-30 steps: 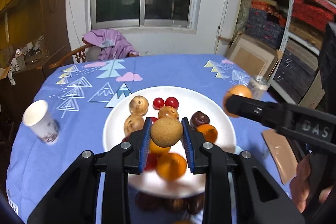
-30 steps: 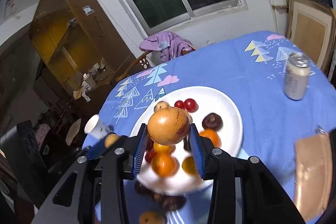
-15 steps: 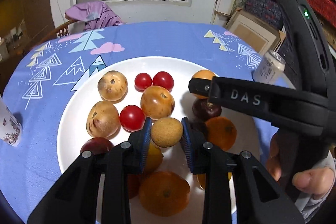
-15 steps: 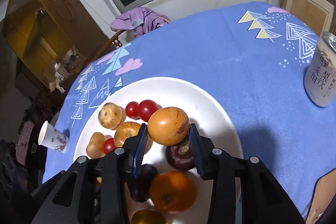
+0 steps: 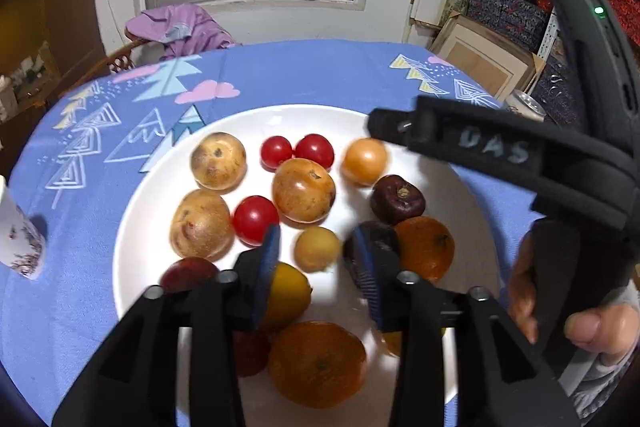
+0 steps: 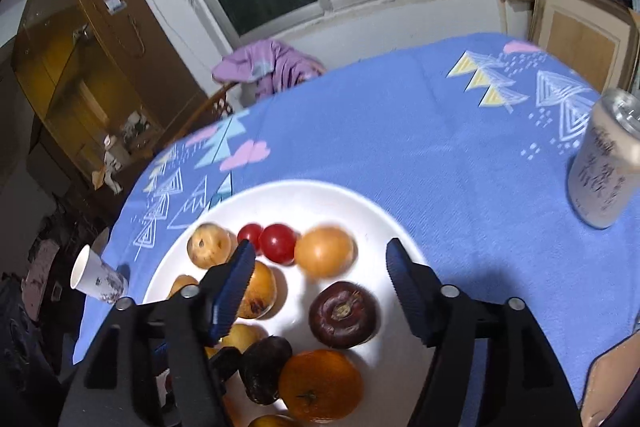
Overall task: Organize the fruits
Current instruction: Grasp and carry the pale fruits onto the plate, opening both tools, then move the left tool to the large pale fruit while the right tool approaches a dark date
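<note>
A white plate (image 5: pixel 420 131) (image 6: pixel 360 203) on the blue tablecloth carries several fruits: tan round ones, red cherry tomatoes (image 5: pixel 315 150), dark purple ones (image 5: pixel 397 199) and oranges (image 5: pixel 318 363). My left gripper (image 5: pixel 316 251) hangs low over the plate with its jaws opening; a small tan fruit (image 5: pixel 317 249) lies between them with a gap on each side. My right gripper (image 6: pixel 320 275) also has its jaws opening wide; an orange-tan fruit (image 6: pixel 325 251) rests on the plate just beyond them, touching neither pad. The right gripper's body (image 5: pixel 492 151) crosses the left wrist view.
A drink can (image 6: pixel 604 167) stands on the cloth to the right of the plate. A paper cup (image 6: pixel 96 277) (image 5: pixel 16 247) sits to the left. A tan flat object (image 6: pixel 616 383) lies at the near right. A chair with a purple garment (image 5: pixel 180 31) stands behind the table.
Both grippers came down over the plate, then spread their jaws. The small tan fruit and the orange-tan fruit, held before, now lie on the plate free of the pads.
</note>
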